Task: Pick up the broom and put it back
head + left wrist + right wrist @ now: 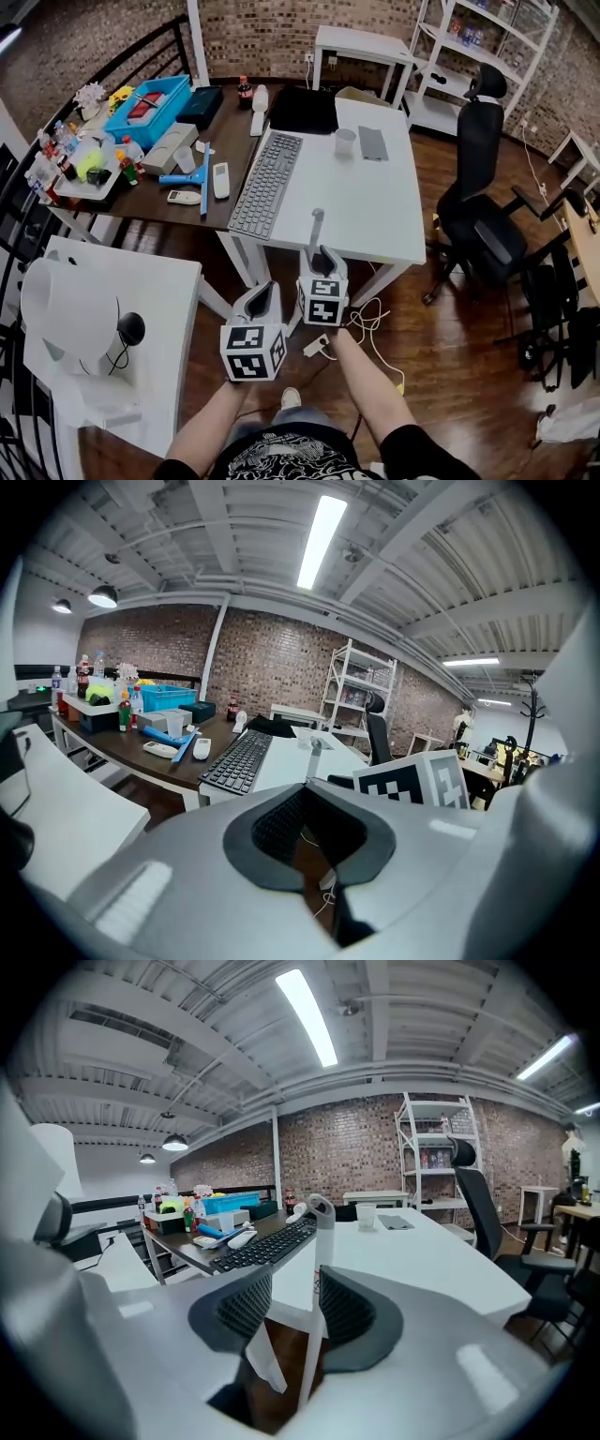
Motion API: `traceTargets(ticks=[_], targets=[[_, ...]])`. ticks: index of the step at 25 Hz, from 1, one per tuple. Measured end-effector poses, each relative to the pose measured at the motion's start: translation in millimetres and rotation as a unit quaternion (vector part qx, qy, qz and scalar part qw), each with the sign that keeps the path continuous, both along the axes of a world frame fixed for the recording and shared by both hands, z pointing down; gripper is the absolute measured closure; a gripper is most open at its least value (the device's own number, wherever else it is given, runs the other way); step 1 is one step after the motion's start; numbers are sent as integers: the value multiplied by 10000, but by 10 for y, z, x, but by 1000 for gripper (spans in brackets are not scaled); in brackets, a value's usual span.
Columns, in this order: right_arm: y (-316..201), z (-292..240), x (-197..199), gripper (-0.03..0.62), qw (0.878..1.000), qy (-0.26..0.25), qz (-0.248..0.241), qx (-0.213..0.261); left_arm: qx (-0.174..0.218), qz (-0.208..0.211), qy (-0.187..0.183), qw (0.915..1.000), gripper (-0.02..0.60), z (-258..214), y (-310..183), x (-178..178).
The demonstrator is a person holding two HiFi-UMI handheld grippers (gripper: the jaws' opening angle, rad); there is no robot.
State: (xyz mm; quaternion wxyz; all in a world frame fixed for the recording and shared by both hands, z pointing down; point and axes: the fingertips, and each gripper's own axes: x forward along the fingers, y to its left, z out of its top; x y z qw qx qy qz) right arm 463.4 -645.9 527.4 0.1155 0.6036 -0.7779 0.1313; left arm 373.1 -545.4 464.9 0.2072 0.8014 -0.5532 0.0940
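Note:
The broom's pale handle [317, 230], with a loop at its top, stands upright at the front edge of the white desk [375, 220]; the broom's head is hidden. My right gripper [323, 255] is open around the handle. In the right gripper view the handle [322, 1232] rises between the jaws of the right gripper [286, 1279], close to the right-hand pad, with a gap on the other side. My left gripper [265, 289] hangs just left of it, shut and holding nothing. In the left gripper view the tips of the left gripper [305, 789] meet.
A keyboard [265, 183] and a cup [346, 141] lie on the white desk. The dark table [150, 202] to the left is cluttered. A black office chair [483, 206] stands to the right, a white side table [141, 281] near left. A power strip [316, 347] and cables lie on the floor.

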Motion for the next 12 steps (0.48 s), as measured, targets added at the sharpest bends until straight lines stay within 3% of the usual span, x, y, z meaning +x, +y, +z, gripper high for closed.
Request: traceTargets(ticks=[4, 12], targets=[[380, -266, -117, 494, 9998, 18, 28, 189, 62, 5, 68, 10000, 575, -97, 251, -95], [1274, -822, -376, 527, 9982, -125, -25, 585, 351, 55, 117, 9993, 575, -348, 842, -273]])
